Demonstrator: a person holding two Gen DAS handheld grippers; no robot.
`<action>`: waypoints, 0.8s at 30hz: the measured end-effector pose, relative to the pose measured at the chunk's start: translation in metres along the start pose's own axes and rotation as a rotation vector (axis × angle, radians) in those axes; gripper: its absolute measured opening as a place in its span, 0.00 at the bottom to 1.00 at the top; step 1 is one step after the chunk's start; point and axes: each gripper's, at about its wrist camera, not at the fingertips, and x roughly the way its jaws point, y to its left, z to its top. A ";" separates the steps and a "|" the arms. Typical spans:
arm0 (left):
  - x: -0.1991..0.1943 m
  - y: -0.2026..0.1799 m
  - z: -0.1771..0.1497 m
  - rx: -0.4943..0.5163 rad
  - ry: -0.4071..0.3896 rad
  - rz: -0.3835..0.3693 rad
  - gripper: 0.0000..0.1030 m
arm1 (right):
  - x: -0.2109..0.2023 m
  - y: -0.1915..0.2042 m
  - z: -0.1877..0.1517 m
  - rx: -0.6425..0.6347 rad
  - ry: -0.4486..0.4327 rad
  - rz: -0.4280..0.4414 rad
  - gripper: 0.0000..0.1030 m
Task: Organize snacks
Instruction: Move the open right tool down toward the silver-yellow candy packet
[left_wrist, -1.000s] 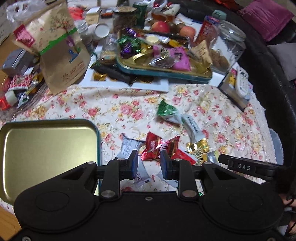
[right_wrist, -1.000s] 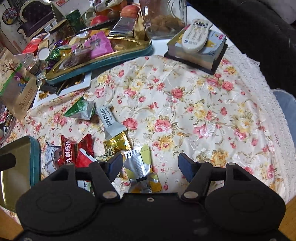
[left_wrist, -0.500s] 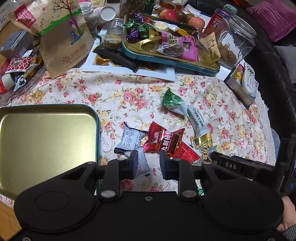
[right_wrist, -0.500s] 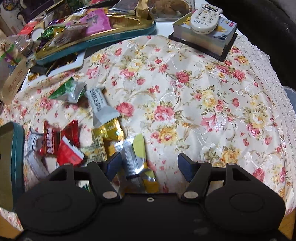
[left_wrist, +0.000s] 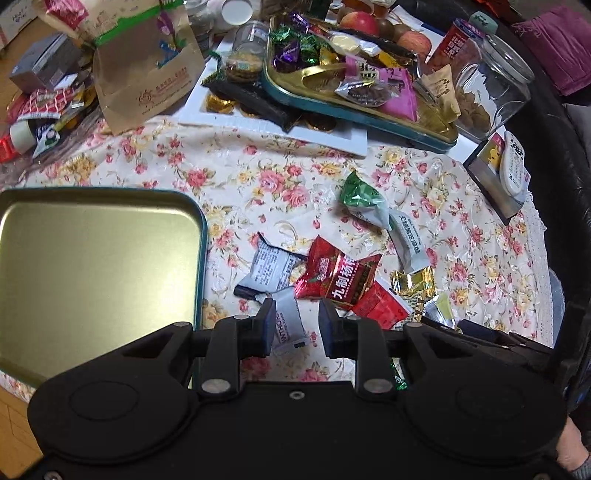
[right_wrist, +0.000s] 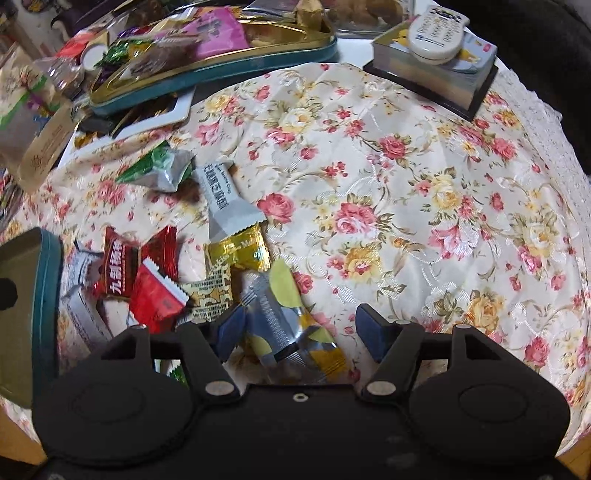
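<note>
Hidden and cut-off parts around the two grippers

The left gripper (left_wrist: 297, 325) body covers the lower end of the white wrapper (left_wrist: 290, 325) between its fingers; the gold tin (left_wrist: 201, 236) to its left runs off the picture edge. The right gripper (right_wrist: 301, 334) body hides the silver-yellow packet's (right_wrist: 291, 332) near end.

Floral tablecloth (right_wrist: 406, 192) bears snack packets (left_wrist: 340, 277), trays (left_wrist: 92, 266).

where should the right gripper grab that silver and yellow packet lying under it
Grip the silver and yellow packet across its narrow middle, coming straight down from above. It lies flat on the floral tablecloth between the right gripper's opening jaws, with its long axis running along the fingers, so they can close on its long edges.
</note>
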 end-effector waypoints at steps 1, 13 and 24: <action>0.002 0.000 -0.001 -0.006 0.015 0.001 0.33 | 0.000 0.002 -0.001 -0.018 -0.001 -0.006 0.68; 0.010 -0.010 -0.004 0.052 0.067 -0.024 0.33 | -0.005 -0.012 -0.007 -0.058 -0.007 0.041 0.70; 0.027 -0.019 -0.008 0.070 0.114 -0.010 0.32 | 0.002 0.009 -0.021 -0.232 -0.039 -0.025 0.80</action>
